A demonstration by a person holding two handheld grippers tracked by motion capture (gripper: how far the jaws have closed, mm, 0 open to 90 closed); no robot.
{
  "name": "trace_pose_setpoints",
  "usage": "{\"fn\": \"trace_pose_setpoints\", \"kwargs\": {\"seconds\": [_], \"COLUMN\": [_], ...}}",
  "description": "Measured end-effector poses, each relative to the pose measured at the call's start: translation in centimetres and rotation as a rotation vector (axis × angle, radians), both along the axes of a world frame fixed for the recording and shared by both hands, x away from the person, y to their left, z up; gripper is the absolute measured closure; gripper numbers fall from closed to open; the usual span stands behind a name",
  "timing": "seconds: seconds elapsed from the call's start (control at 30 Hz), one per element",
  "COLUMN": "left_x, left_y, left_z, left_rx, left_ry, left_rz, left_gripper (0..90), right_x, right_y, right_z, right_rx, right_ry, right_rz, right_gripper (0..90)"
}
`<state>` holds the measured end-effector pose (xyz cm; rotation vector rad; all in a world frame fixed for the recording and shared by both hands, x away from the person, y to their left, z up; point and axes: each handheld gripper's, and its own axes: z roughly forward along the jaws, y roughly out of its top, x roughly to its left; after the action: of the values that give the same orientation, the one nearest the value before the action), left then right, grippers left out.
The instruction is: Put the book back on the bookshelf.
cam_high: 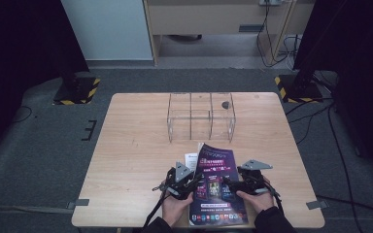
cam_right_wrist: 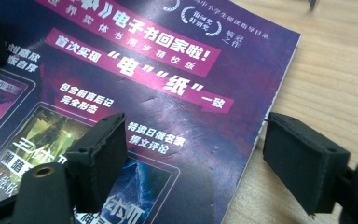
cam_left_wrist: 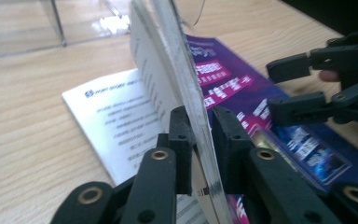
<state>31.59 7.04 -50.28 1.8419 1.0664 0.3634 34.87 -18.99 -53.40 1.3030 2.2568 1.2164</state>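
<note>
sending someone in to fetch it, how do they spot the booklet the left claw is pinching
Start at the wooden table and go to its near edge, in front of the clear acrylic box. The purple booklet lies there between the person's hands. Its left edge is lifted and pinched in the left claw, over a white printed sheet; the cover is glossy purple with pink banners.

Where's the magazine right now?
In the high view the purple magazine lies at the table's near edge, in front of the clear acrylic organizer, between the left gripper, shut on its lifted edge, and the right gripper.
</note>
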Motion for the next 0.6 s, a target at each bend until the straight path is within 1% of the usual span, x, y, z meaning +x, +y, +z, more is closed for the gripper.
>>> {"fn": "trace_pose_setpoints", "kwargs": {"seconds": [0.07,0.1,0.17,0.2,0.33,0.37,0.43,0.47,0.53,0.6], "left_x": [-0.2,-0.2,-0.3,-0.3,-0.3,-0.4,-0.5,-0.6,-0.7,-0.8], "left_y": [0.0,0.0,0.1,0.2,0.4,0.4,0.5,0.6,0.6,0.7], "left_z": [0.3,0.4,0.6,0.7,1.0,1.2,1.4,1.7,1.9,2.3], "left_rx": [-0.011,-0.022,-0.031,-0.041,-0.052,-0.064,-0.071,-0.079,-0.086,-0.092], "left_ry": [-0.004,-0.005,-0.005,-0.004,-0.007,-0.014,-0.021,-0.027,-0.034,-0.044], "left_rz": [-0.004,-0.004,-0.007,-0.008,-0.011,-0.012,-0.010,-0.017,-0.017,-0.023], "left_gripper": [80.9,81.8,82.1,82.6,83.3,83.7,83.9,84.2,84.3,84.4], "right_x": [-0.1,-0.1,-0.1,-0.1,0.0,-0.1,-0.1,-0.1,-0.1,-0.1], "right_y": [-0.2,-0.4,-0.6,-0.7,-1.0,-1.1,-1.2,-1.3,-1.4,-1.4], "right_z": [0.2,0.4,0.5,0.5,0.6,0.7,0.8,0.8,0.9,0.9], "right_rx": [0.013,0.033,0.038,0.045,0.056,0.070,0.073,0.085,0.088,0.104], "right_ry": [-0.017,-0.022,-0.019,-0.004,-0.003,-0.003,-0.003,-0.002,-0.003,-0.002], "right_rz": [0.003,0.000,0.000,-0.003,-0.006,-0.012,-0.012,-0.019,-0.015,-0.014], "right_gripper": [19.4,19.2,19.1,19.0,18.4,18.2,18.1,17.9,17.9,17.9]}}
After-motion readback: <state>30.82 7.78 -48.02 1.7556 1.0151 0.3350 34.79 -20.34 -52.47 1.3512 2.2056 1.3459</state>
